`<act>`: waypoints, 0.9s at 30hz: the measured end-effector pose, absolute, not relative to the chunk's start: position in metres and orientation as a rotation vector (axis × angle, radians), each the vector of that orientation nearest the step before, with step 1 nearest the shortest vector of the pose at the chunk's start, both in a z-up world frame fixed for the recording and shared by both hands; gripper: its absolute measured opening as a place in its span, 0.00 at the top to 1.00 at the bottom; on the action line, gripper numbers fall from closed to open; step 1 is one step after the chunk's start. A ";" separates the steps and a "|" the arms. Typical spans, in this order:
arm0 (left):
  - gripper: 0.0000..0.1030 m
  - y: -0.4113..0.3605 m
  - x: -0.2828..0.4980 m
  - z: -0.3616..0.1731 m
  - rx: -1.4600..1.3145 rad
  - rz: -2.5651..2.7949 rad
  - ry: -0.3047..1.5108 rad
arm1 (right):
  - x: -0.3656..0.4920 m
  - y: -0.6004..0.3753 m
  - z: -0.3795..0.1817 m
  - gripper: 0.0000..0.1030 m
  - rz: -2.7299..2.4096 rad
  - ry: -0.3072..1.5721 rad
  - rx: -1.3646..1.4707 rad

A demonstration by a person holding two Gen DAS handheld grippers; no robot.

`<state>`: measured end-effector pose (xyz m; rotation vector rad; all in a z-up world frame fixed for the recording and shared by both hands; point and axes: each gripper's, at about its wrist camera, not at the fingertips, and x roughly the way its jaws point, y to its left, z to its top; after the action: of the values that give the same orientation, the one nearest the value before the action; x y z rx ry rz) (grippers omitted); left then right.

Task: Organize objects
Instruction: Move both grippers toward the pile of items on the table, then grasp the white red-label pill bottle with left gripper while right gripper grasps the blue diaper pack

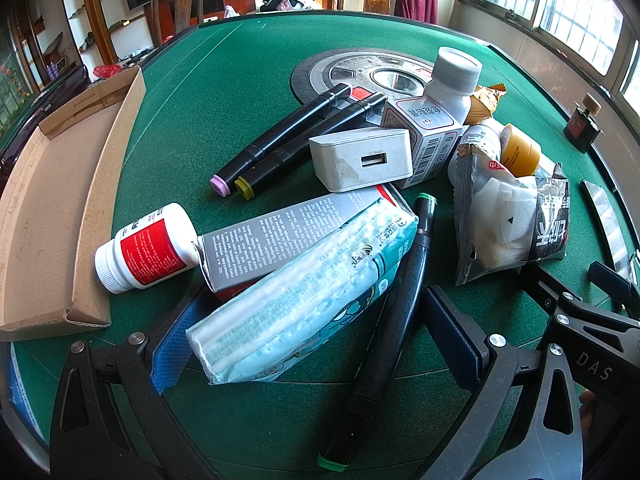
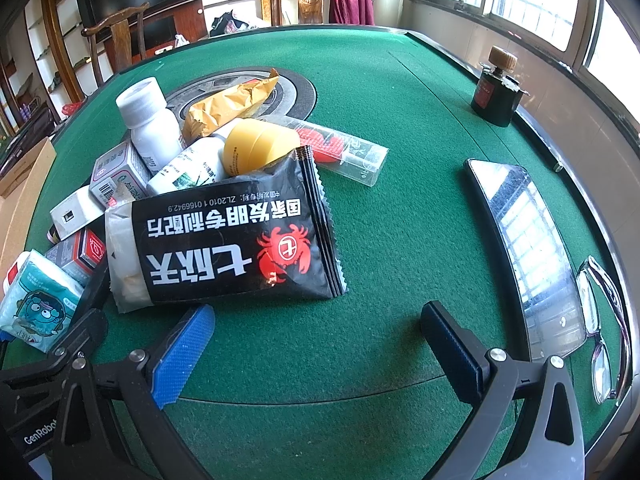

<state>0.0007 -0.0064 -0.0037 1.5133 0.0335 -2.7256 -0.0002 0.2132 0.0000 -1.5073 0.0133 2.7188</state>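
Note:
A pile of small objects lies on the green table. In the left wrist view my left gripper is open, its jaws either side of a teal tissue pack and a green-capped black marker. Behind them lie a grey box, a red-labelled white bottle, two more markers, a white USB charger and a medicine box. My right gripper is open and empty over bare felt, just in front of a black snack packet. A yellow jar sits behind the packet.
An open cardboard tray lies at the left. A phone, glasses and a dark perfume bottle sit along the table's right rim. A round metal hub is at the table's centre. A clear case lies behind the packet.

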 end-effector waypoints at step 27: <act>0.02 -0.025 0.057 0.045 1.473 -3.055 -0.277 | 0.040 0.249 0.038 0.00 2.994 0.341 -1.123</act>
<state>0.0574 -0.0253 0.0450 1.4729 -0.2774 -3.0548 0.0401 0.2486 0.0382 -1.1233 0.3413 2.9942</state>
